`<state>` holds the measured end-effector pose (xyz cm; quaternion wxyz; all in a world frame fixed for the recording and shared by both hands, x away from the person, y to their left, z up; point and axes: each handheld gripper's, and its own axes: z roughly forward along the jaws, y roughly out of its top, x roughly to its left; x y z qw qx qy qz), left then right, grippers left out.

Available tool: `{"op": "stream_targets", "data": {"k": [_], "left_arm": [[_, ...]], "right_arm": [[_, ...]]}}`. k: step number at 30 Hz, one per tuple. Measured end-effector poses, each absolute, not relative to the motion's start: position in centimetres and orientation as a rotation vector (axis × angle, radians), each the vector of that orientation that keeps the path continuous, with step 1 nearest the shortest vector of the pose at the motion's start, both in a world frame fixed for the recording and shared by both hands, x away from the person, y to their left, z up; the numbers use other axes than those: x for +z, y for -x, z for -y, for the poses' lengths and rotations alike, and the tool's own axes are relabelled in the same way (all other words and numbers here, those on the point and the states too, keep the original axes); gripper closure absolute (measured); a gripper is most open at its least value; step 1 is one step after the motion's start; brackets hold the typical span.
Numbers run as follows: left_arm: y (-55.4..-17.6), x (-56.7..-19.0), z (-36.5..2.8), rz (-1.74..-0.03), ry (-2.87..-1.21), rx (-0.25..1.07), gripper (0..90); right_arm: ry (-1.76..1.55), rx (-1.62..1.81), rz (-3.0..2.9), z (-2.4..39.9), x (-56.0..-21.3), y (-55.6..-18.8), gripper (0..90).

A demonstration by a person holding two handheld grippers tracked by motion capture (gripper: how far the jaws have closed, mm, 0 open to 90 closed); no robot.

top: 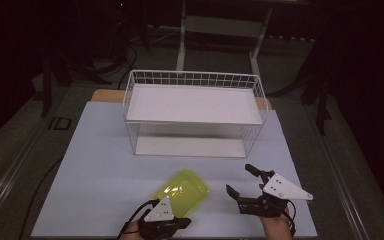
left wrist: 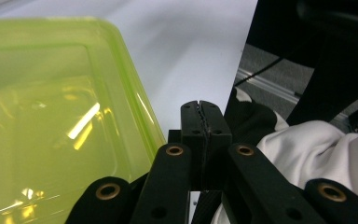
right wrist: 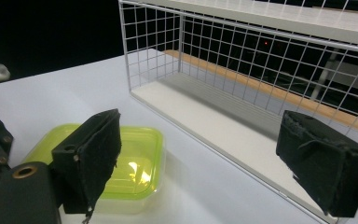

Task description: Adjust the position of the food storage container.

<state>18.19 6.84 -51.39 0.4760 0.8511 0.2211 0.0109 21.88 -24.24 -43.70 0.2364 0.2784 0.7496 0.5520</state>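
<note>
green lid just beside closed left tool.

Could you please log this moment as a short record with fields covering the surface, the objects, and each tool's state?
surface: pale table top
shelf: white wire rack with two tiers, both bare, at the far middle of the table
container: translucent yellow-green tray, lying flat near the front, in front of the rack
left tool: left tool, jaws shut on nothing, beside the tray's edge
right tool: right tool, jaws wide open, holding nothing, right of the tray
person: hands at the near edge; white sleeve
</note>
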Motion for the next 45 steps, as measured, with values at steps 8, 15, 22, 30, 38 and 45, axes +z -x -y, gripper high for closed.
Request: {"op": "stream_targets", "data": {"k": [8, 15, 22, 30, 38, 45], "left_arm": [[-18.5, -51.1, -7.6, -0.57, -2.102, 0.12, 90.0], [-19.5, -51.5, -8.7, -0.633, -2.097, 0.137, 90.0], [-19.7, -51.5, -9.1, -0.652, -2.095, 0.163, 90.0], [-20.2, -51.5, -10.7, -0.7, -2.081, 0.191, 90.0], [-20.6, -51.5, -11.5, -0.728, -2.078, 0.201, 90.0], [-20.6, -50.0, -13.6, -0.736, -2.018, 0.224, 90.0]], "right_arm": [[-0.763, 1.514, -2.061, 24.3, -43.7, -21.9, 13.9], [-0.758, 1.514, -2.059, 24.2, -43.7, -21.8, 13.9], [-0.762, 1.518, -2.067, 24.3, -43.7, -21.9, 13.9], [-0.755, 1.515, -2.072, 24.1, -43.8, -22.0, 13.9], [-0.759, 1.516, -2.076, 24.1, -43.8, -22.0, 14.0], [-0.755, 1.518, -2.081, 24.0, -43.8, -22.0, 13.9]]}}
